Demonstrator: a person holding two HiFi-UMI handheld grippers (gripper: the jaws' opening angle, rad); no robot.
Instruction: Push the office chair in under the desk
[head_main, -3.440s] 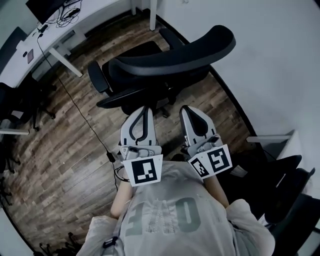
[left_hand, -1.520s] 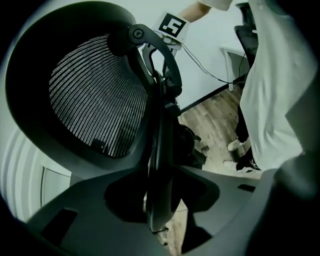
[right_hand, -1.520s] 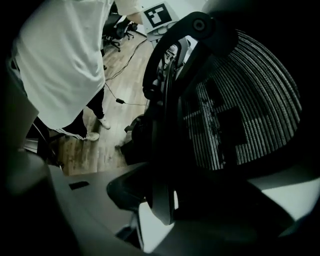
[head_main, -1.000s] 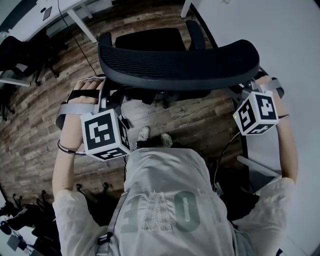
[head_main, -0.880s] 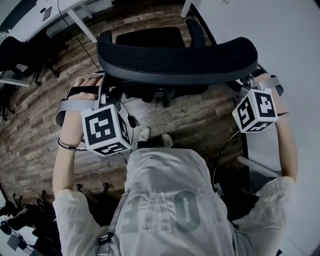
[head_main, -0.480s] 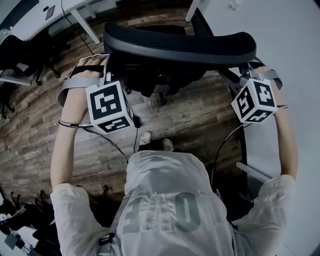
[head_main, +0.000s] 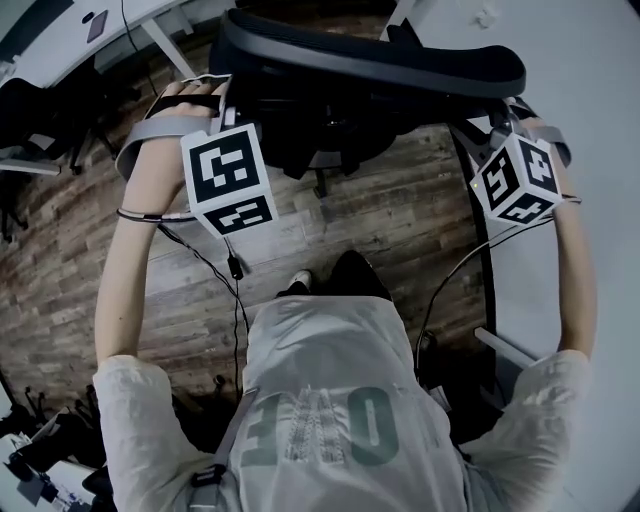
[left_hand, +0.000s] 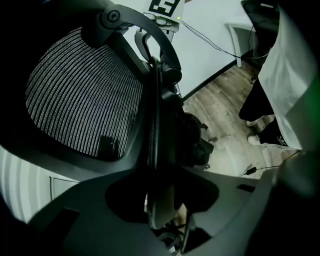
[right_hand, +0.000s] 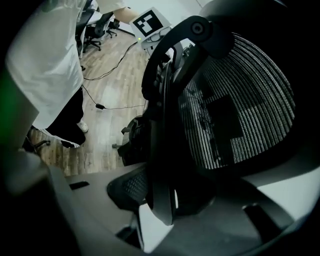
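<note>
The black mesh office chair's backrest (head_main: 370, 60) runs across the top of the head view, its seat hidden below it. My left gripper (head_main: 230, 100) sits at the backrest's left edge and my right gripper (head_main: 500, 112) at its right edge. In the left gripper view the backrest's frame edge (left_hand: 156, 125) stands between the jaws of my left gripper (left_hand: 160, 210), which are closing on it. In the right gripper view the jaws of my right gripper (right_hand: 160, 205) are shut on the opposite frame edge (right_hand: 162, 130). The white desk (head_main: 600, 120) lies at the right.
A desk leg (head_main: 505, 345) stands low at the right. Cables (head_main: 235, 265) trail over the wooden floor (head_main: 380, 220) by the person's feet. Another white desk (head_main: 60, 30) and dark chairs (head_main: 30, 100) stand at the far left.
The chair has rolled away from the person, toward the top of the view. Both grippers went forward with it, and the person stepped after it.
</note>
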